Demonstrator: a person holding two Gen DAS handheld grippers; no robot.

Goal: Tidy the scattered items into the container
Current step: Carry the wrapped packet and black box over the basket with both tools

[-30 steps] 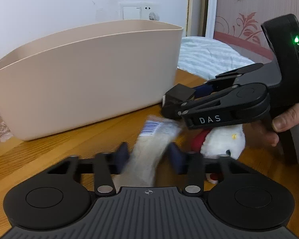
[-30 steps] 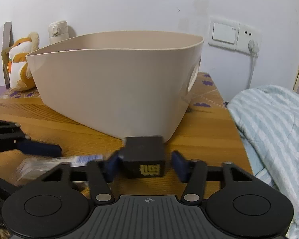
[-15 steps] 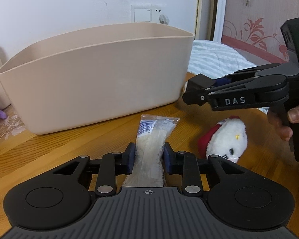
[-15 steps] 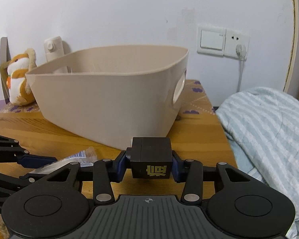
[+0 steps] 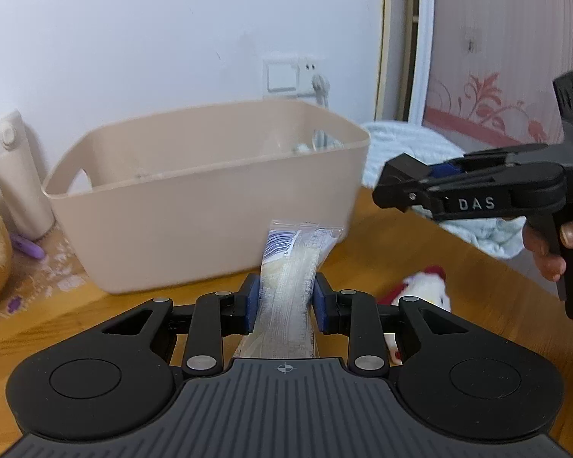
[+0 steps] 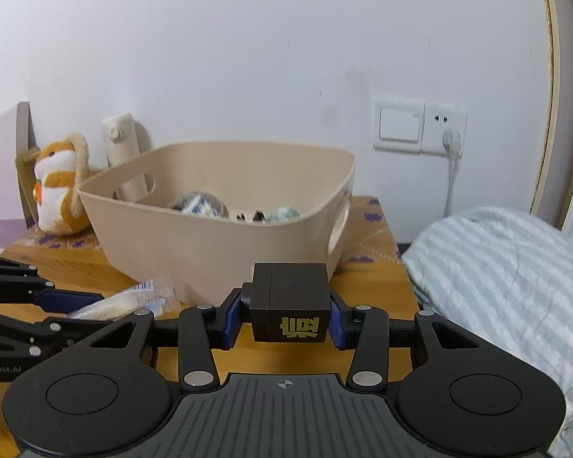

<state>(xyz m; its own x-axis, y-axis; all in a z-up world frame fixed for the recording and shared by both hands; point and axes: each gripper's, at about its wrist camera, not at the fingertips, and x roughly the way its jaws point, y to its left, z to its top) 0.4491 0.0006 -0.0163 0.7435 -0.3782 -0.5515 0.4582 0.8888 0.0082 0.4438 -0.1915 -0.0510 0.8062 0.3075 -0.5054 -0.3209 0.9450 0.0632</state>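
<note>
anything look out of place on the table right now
One stray: a small white plush toy with a red hat lies on the wooden table, outside the beige plastic bin, partly hidden behind the left claw.

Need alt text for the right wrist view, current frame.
The right gripper has its jaws shut on a black cube with a gold mark, in front of a beige plastic bin on a wooden table. The left gripper, at the left edge, holds a clear packet; a striped blanket lies right.
</note>
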